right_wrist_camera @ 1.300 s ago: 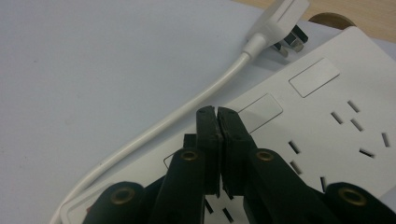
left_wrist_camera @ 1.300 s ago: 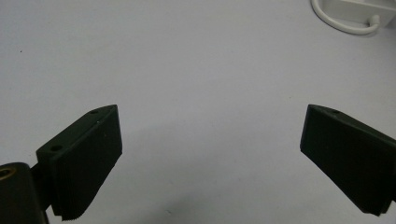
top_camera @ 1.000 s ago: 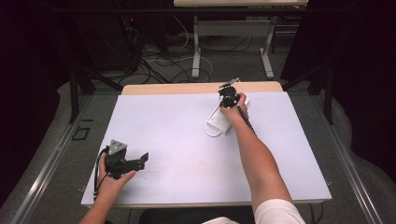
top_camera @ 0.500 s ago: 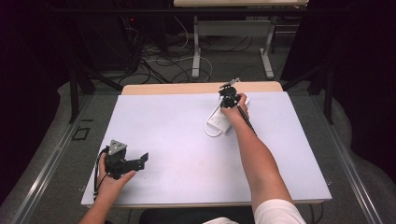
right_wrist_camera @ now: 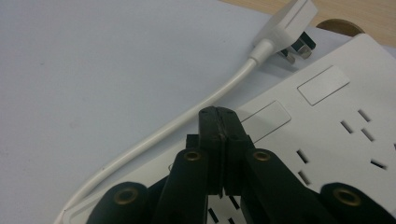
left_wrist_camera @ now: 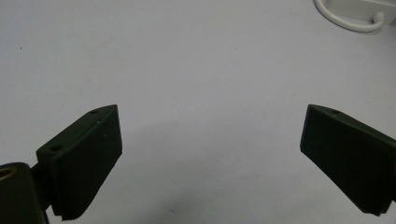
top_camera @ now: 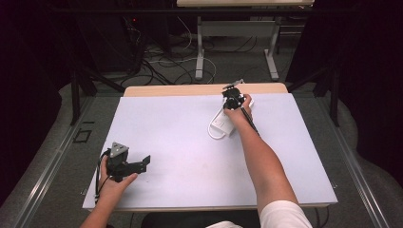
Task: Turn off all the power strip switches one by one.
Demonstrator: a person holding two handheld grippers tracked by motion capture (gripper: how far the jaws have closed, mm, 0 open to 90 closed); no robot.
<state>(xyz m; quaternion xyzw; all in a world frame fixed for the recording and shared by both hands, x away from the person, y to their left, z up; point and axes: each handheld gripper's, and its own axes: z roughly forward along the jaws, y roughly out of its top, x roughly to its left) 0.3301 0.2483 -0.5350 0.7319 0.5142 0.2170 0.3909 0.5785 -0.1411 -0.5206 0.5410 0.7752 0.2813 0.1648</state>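
A white power strip (top_camera: 222, 125) lies on the white table top (top_camera: 166, 123), right of centre toward the far edge. Its white cable (right_wrist_camera: 187, 122) curls round to a white plug (right_wrist_camera: 292, 28) lying beside it. My right gripper (top_camera: 233, 97) is over the strip's far end. In the right gripper view its jaws (right_wrist_camera: 218, 114) are shut tip to tip with nothing between them, hovering by a flat switch (right_wrist_camera: 266, 119) on the strip (right_wrist_camera: 336, 135). My left gripper (top_camera: 145, 162) rests near the front left corner, open and empty (left_wrist_camera: 210, 140), pointing toward the cable loop (left_wrist_camera: 345, 18).
A strip of bare wood (top_camera: 190, 90) runs along the table's far edge. Beyond it stand the legs of another table (top_camera: 199, 52), with loose cables (top_camera: 161, 57) on the floor. Dark curtains close in both sides.
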